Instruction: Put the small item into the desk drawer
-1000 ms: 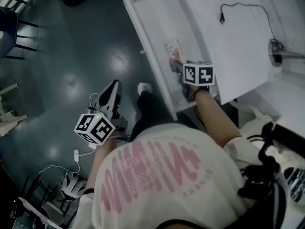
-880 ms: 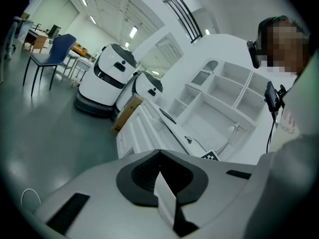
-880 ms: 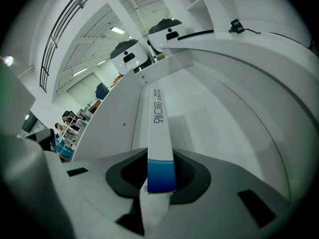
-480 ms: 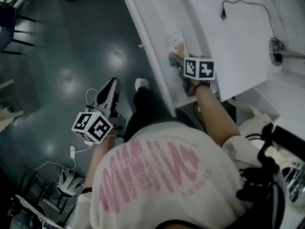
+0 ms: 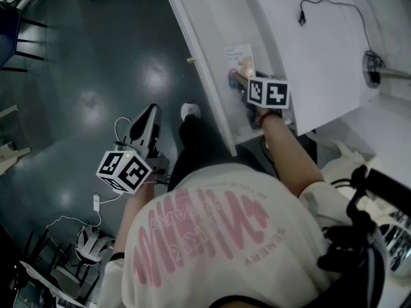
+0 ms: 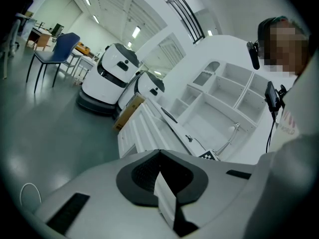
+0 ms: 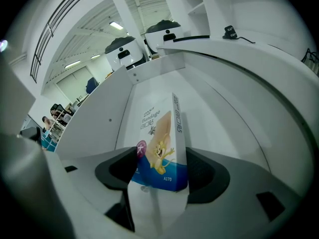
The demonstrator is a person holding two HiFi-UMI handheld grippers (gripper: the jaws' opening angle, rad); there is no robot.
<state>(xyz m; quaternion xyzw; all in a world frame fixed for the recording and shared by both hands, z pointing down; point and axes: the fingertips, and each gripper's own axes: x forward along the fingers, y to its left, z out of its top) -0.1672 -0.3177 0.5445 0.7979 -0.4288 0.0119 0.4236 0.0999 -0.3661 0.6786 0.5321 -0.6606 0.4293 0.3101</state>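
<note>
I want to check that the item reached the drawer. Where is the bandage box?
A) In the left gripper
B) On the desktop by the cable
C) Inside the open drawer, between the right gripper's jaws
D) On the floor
C: the right gripper view shows the bandage box inside the white drawer, between the jaws of the right gripper, which are opening.

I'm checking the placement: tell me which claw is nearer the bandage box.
Right. The right claw sits in the drawer, its jaws opening with the bandage box between them; the left claw hangs over the floor, well off the desk.
</note>
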